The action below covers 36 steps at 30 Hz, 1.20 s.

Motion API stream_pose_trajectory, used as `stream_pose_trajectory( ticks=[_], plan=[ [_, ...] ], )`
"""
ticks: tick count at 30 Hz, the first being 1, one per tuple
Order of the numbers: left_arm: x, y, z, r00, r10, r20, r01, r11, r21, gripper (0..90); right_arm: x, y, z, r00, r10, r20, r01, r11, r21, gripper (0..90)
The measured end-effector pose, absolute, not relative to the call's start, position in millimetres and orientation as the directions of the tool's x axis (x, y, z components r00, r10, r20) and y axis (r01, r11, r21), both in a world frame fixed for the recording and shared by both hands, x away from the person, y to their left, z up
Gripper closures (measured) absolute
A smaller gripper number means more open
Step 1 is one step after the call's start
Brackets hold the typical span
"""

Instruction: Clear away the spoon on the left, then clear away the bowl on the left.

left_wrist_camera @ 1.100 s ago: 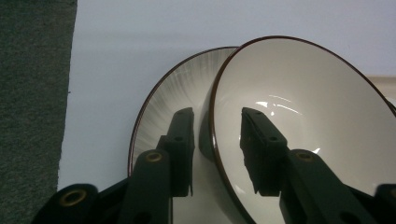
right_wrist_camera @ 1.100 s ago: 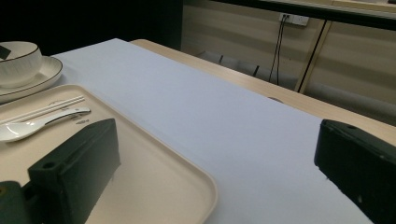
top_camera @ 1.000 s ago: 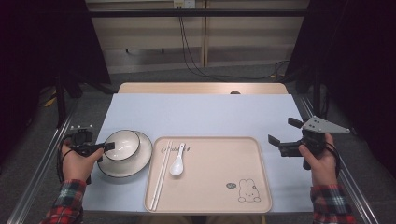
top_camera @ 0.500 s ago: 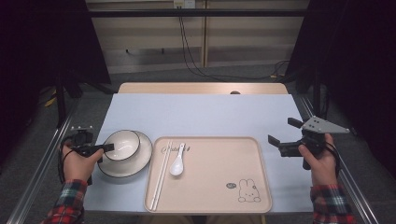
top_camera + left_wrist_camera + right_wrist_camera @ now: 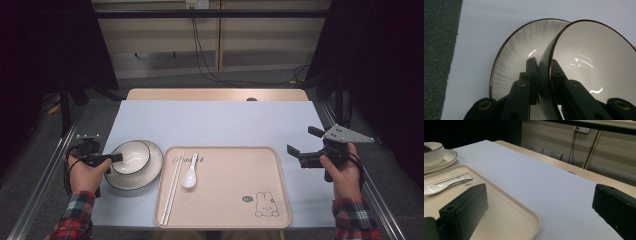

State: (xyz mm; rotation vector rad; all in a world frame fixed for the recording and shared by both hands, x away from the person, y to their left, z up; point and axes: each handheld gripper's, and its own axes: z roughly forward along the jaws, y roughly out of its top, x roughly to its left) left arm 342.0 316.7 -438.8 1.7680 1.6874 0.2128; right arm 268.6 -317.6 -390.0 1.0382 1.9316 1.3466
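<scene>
A white bowl (image 5: 131,156) with a dark rim stands on a matching plate (image 5: 150,172) at the table's left. My left gripper (image 5: 116,158) reaches in from the left, and its jaws have just been closing. In the left gripper view the gripper (image 5: 544,63) has one jaw inside the bowl (image 5: 594,62) and one outside, pressed on the wall above the plate (image 5: 519,47). My right gripper (image 5: 300,140) is held open above the table's right side, beside the tray (image 5: 225,200), with nothing between its jaws (image 5: 539,195).
The beige tray (image 5: 506,215) holds a white spoon (image 5: 190,172) and a pair of chopsticks (image 5: 172,187) at its left end. A rabbit drawing (image 5: 265,204) marks its near right corner. The pale blue tabletop (image 5: 215,122) stretches beyond.
</scene>
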Motion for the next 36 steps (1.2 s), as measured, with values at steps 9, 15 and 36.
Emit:
stream_pose_trajectory(
  ticks=[9,15,36],
  plan=[
    [341,316,-438,0.151,0.932,-0.328,0.829,0.061,0.556,82.1,267,-319,-389,-0.539,0.842,-0.010,0.271,0.185,0.945,0.0],
    [341,314,-436,0.150,0.931,-0.334,0.832,0.064,0.551,82.1,268,-320,-389,-0.536,0.844,-0.008,0.272,0.182,0.945,0.0],
    [334,267,-404,0.334,0.853,-0.401,0.808,-0.040,0.587,82.1,267,-319,-389,-0.537,0.843,-0.010,0.273,0.186,0.944,0.0]
  ],
)
